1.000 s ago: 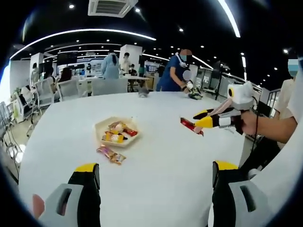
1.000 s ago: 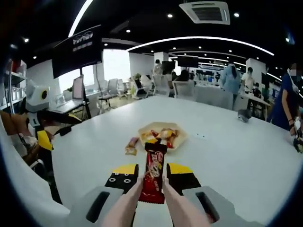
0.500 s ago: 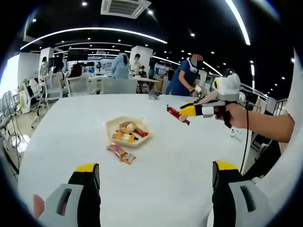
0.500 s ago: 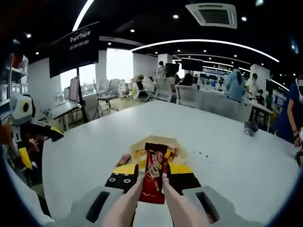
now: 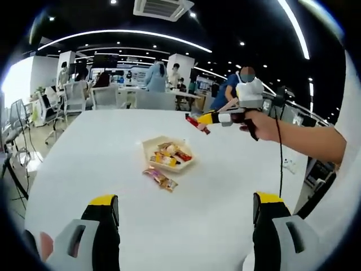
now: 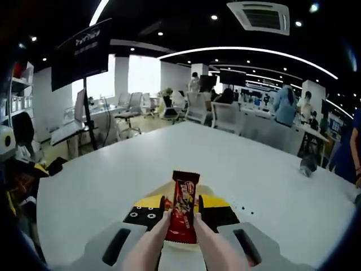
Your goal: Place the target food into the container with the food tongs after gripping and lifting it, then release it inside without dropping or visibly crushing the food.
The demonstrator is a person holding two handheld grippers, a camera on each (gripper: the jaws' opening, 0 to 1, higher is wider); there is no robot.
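Observation:
A pale shallow container point(image 5: 148, 148) holding several wrapped snacks stands mid-table in the left gripper view. One more wrapped snack point(image 5: 160, 179) lies on the table just in front of it. My right gripper point(image 5: 210, 119) comes in from the right, up in the air beyond the container. It is shut on pink food tongs point(image 5: 227, 105), whose tips pinch a red snack bar point(image 5: 197, 123). In the right gripper view the tongs point(image 6: 151, 244) run between the jaws of the right gripper point(image 6: 181, 208) and clamp the red bar point(image 6: 181, 204) upright, hiding the container. My left gripper point(image 5: 186, 212) stays low and open.
The white table point(image 5: 84, 147) is broad and bare around the container. A person's hand point(image 5: 260, 121) and forearm hold the right gripper. A small dark object point(image 6: 309, 164) lies at the far table edge. Chairs, desks and several people stand beyond.
The right gripper has carried the tongs and red bar toward the container, which now sits hidden behind the bar in its view. The left gripper stays open.

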